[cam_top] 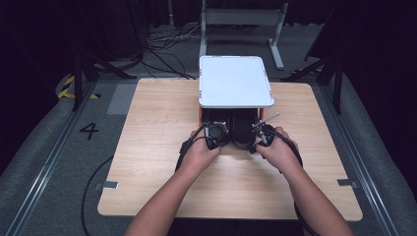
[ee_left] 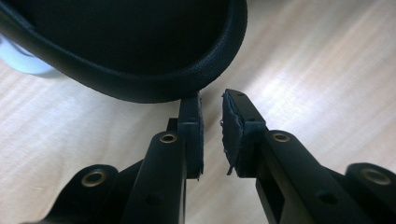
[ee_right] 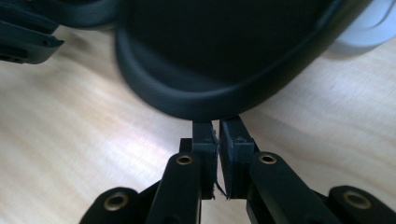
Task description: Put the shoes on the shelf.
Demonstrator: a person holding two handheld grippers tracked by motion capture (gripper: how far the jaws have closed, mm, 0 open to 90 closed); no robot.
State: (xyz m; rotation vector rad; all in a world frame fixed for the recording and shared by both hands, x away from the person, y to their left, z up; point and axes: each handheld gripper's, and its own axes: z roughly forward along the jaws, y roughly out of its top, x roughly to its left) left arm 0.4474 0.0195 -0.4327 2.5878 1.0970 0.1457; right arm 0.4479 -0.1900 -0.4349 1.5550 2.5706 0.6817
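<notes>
Left hand-held gripper (ee_left: pixel 212 105) and right hand-held gripper (ee_right: pixel 218 128) both pinched shut over pale wooden table (cam_top: pixel 147 128), dark room around.

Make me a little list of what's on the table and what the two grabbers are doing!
table: light wooden top
stand: white tray-like platform at the table's far edge
black things: two dark shoe-like items, one before the left gripper, one before the right gripper
left gripper: jaws nearly shut, nothing between them, tips at the item's rim
right gripper: jaws shut, tips at the item's rim
</notes>
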